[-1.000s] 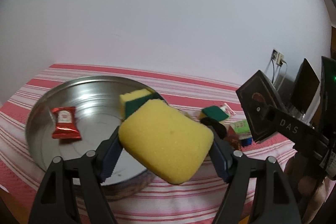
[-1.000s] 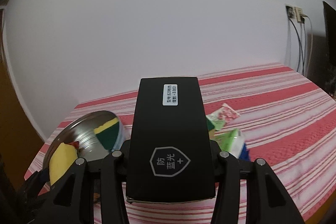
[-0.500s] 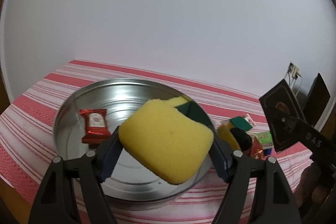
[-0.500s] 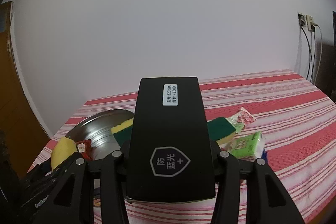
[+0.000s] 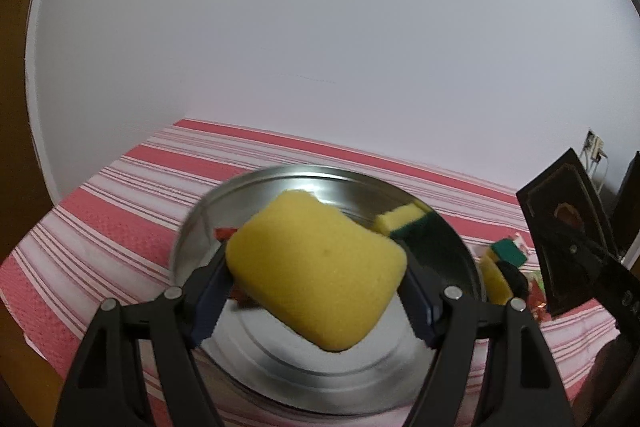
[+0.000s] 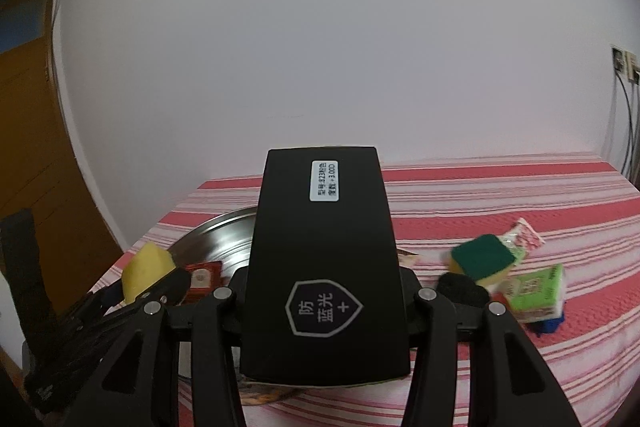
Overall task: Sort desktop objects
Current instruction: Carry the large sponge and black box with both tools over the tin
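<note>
Sponge (image 5: pixel 316 271) in left gripper (image 5: pixel 316 291) hiding red packet (image 6: pixel 204 275), right gripper (image 6: pixel 326 301) clamping black box (image 6: pixel 324 267).

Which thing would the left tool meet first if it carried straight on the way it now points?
Probably the round metal tray. The left tool, gripping the yellow sponge, points down across the tray's floor, toward the yellow-green scourer at its far side. Depth is unclear.

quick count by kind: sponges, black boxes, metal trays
metal tray: 1
black box: 1
sponges: 3 (plain yellow sponge, green-backed sponge in the tray, green-backed sponge outside it)
total: 5
</note>
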